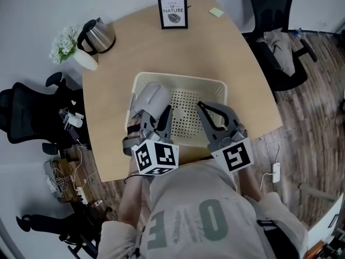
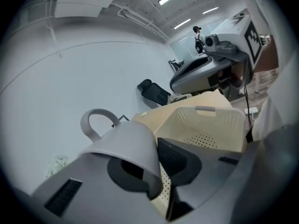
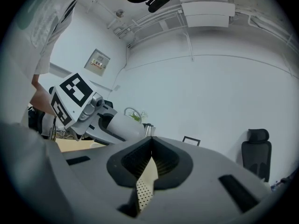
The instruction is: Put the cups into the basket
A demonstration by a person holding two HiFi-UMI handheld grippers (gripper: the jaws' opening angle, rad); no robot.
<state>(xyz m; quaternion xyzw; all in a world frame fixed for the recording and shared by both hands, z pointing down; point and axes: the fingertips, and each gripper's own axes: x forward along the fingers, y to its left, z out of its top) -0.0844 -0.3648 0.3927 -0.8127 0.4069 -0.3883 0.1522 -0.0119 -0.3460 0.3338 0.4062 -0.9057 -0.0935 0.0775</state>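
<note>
Over the basket (image 1: 215, 85), left fingers (image 2: 180, 160) pinch a tilted cup (image 2: 126, 141), mouth downward; right fingers (image 3: 196, 171) pressed together.

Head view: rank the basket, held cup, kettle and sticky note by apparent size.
1. basket
2. cup and kettle: they look alike, and the cup is held nearer the camera, so unsure
3. sticky note

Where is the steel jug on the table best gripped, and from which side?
Probably its black loop handle, from above: the jug stands upright, its body is wide and smooth, and the flower pot crowds the handle's side.
</note>
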